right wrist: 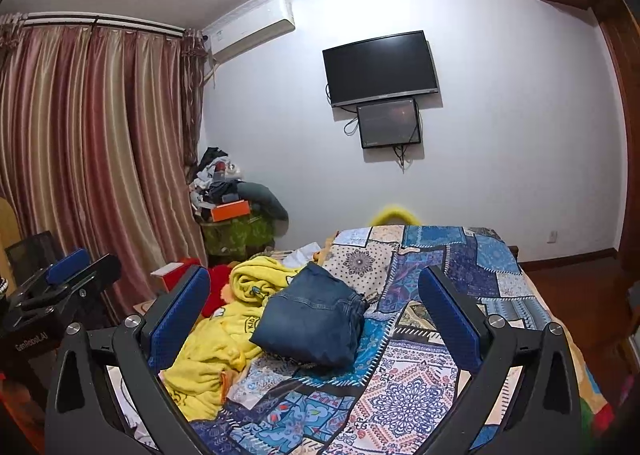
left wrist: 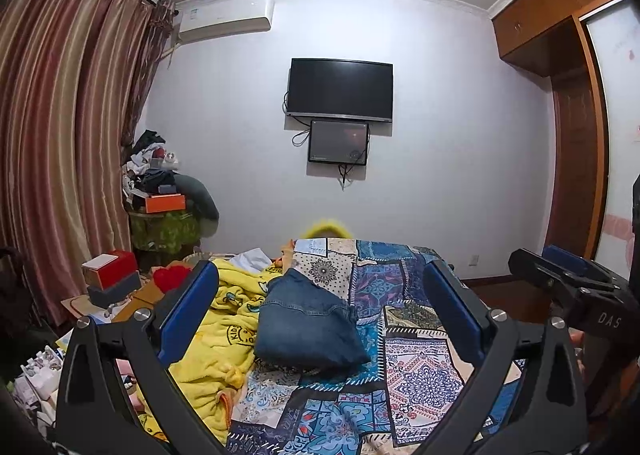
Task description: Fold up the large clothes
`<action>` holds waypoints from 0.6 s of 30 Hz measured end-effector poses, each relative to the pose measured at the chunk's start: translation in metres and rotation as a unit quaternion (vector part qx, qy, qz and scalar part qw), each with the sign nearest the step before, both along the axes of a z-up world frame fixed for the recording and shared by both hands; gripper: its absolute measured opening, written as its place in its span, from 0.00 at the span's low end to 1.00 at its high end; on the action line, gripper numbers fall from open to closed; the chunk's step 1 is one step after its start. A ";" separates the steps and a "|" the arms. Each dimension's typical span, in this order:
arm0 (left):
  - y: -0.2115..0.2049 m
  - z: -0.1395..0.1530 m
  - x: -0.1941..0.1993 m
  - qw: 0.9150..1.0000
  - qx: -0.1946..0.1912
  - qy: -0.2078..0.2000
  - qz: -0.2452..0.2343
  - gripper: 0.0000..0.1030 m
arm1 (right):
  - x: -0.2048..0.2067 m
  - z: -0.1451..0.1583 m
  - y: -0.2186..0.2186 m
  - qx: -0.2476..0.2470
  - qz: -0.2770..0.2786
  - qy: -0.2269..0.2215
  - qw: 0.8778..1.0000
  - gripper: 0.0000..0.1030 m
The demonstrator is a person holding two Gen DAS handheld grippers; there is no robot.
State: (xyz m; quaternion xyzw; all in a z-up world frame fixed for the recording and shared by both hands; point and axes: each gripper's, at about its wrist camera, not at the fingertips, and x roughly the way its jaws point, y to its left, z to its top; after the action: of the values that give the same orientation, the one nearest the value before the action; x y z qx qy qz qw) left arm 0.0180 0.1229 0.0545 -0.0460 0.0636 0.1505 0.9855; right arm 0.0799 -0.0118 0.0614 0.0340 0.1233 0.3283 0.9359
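Folded blue jeans [left wrist: 308, 325] lie in a compact bundle on the patchwork bedspread [left wrist: 416, 375]; they also show in the right wrist view [right wrist: 316, 321]. My left gripper [left wrist: 320, 311] is open and empty, held above the bed with the jeans between and beyond its blue-padded fingers. My right gripper [right wrist: 316, 311] is open and empty too, likewise raised short of the jeans. The right gripper shows at the right edge of the left wrist view [left wrist: 572, 279]; the left gripper shows at the left edge of the right wrist view [right wrist: 64, 279].
A crumpled yellow fleece garment [left wrist: 224, 335] lies left of the jeans, also seen in the right wrist view [right wrist: 224, 339]. A cluttered bedside table with red and grey boxes [left wrist: 112, 279] stands left. A laden stand [left wrist: 164, 215], curtains [left wrist: 60, 135], wall TV [left wrist: 340, 91] and wardrobe [left wrist: 576, 135] surround the bed.
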 end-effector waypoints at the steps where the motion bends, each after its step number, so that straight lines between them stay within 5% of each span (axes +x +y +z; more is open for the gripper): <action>1: 0.000 0.000 0.000 1.000 0.001 0.000 0.000 0.99 | -0.001 0.001 -0.001 0.000 0.000 -0.001 1.000 1.00; 18: 0.004 -0.001 0.006 1.000 -0.006 0.008 -0.008 0.99 | -0.001 0.004 -0.004 0.000 -0.003 0.003 1.000 1.00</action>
State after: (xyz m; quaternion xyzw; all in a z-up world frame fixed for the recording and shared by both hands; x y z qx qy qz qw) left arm 0.0240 0.1271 0.0536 -0.0505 0.0725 0.1422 0.9859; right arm 0.0789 -0.0163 0.0650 0.0358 0.1255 0.3250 0.9367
